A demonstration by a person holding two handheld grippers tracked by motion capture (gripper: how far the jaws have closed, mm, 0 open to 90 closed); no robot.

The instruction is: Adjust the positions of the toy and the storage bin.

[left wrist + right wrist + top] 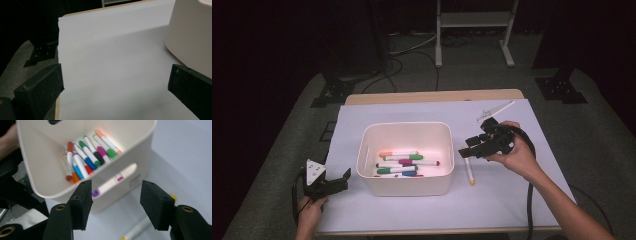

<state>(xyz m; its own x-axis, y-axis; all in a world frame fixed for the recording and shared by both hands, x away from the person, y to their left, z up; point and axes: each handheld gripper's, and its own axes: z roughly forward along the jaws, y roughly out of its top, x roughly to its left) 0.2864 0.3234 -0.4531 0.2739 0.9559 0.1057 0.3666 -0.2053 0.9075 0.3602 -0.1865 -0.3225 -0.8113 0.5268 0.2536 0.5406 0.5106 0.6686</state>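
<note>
- Two grippers in play, both w/ jaws wide apart, nothing between them.
- Right gripper (468,150): held by right hand (512,152) just right of the white bin (406,186), above the table; jaws point toward the bin's right wall. Nothing gripped.
- Right gripper view: gripper (115,202) looks down at the bin (140,145); gap between the pads is empty.
- Marker w/ yellow cap (469,172) lies flat on the white sheet (512,200), just beside the bin's right wall, below the right gripper. Not touched by the jaws. In the right gripper view it's the white barrel (136,231) low in frame, yellow tip at the btm edge.
- Bin contents: several markers (404,162) lying flat on the floor of the bin, mixed caps – orange, green, pink, blue, purple. Same pile in the right gripper view (87,157).
- Left gripper (332,184): parked near the front-left of the sheet, left of the bin and apart from it, left hand (309,212) under it. Jaws spread, empty.
- Left gripper view: bare sheet (112,62) between the jaws, bin wall (195,37) at right edge.
</note>
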